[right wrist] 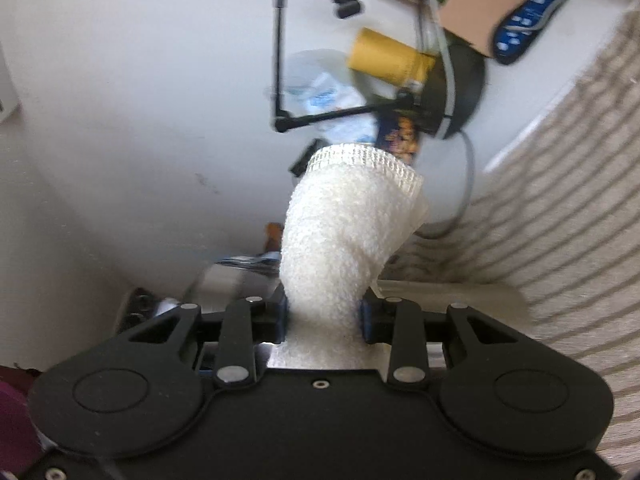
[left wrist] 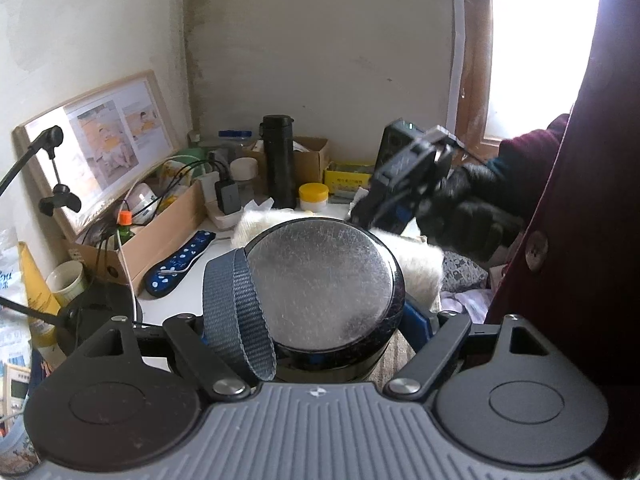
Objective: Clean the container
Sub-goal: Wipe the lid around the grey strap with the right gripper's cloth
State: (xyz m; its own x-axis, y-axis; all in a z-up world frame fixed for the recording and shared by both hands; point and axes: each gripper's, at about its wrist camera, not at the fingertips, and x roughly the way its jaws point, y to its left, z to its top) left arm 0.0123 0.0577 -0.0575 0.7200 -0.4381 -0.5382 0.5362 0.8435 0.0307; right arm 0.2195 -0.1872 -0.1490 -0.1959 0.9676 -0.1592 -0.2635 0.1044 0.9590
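Left gripper (left wrist: pixel 316 320) is clamped wide around the container (left wrist: pixel 320 280), a dark round flask seen end-on, its scratched metal base facing the camera. It sits close in between the jaws, held up over the desk (left wrist: pixel 176 304). A grey webbing strap (left wrist: pixel 236 312) hangs over its left side and lies against the left jaw.

Right gripper (right wrist: pixel 324 316) is closed narrow on a white towel (right wrist: pixel 344 232). The cloth bunches at the pads and flops forward in a loose roll. In the left view that gripper (left wrist: pixel 360 212) shows just past the container's far rim, in a black-gloved hand (left wrist: pixel 468 216), with white cloth (left wrist: pixel 420 264) lying behind the container.

Handling, my read:
- Container looks rigid, steel-skinned, probably some weight to it. The smooth round wall is likely slippery, so a wide grip across the body seems the sensible hold. The strap is a poor hold: soft, and it would let the flask swing.
- Base is already scuffed, so not delicate.
- Towel is light, limp and grippy. A pinch on a bunched fold holds it, but the free end droops and won't push stiffly.

Can't make out:
- Container's mouth or lid faces away, so open or capped is unknown.
- The left pads' contact is hidden behind the body and strap.
- Whether the towel touches the container now is unclear. The right view is motion-blurred and doesn't show the container.
- A dark red sleeve (left wrist: pixel 560 240) blocks the right side.
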